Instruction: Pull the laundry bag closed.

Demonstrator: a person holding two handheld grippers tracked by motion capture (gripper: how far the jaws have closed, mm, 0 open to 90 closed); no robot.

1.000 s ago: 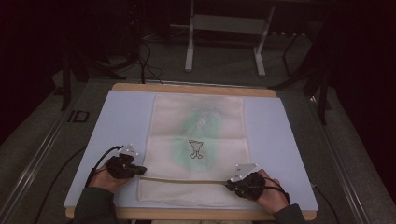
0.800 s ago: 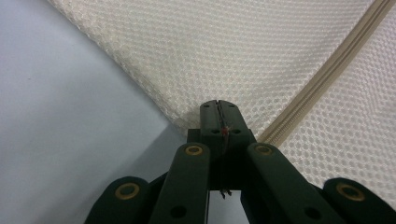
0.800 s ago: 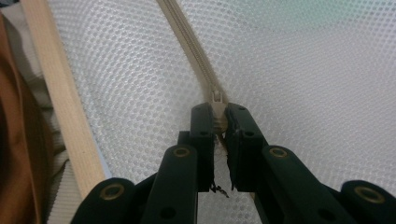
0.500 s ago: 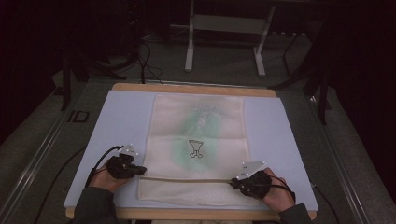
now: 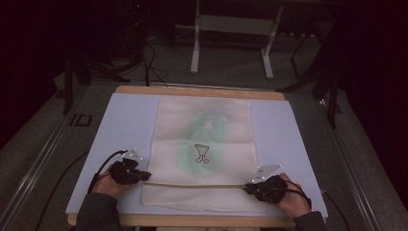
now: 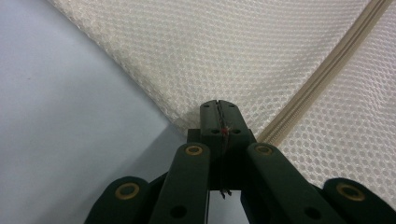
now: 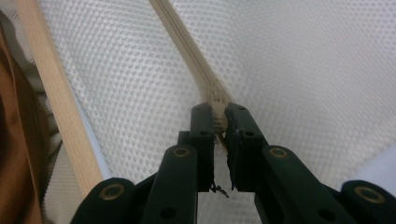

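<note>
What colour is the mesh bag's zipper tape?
Beige, slightly darker than the cream mesh bag; the zipper tape shows best in the left gripper view.

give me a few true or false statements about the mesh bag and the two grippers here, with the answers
1. The mesh bag lies flat on the blue mat. True.
2. The right gripper is shut on the zipper pull. True.
3. The left gripper is wide open above the bag. False: it is shut on the bag's edge, beside the end of the zipper.
4. The zipper runs along the far end of the bag. False: it crosses the near end, between the two grippers.
5. The bag shows a small dark printed figure near its middle. True.
</note>
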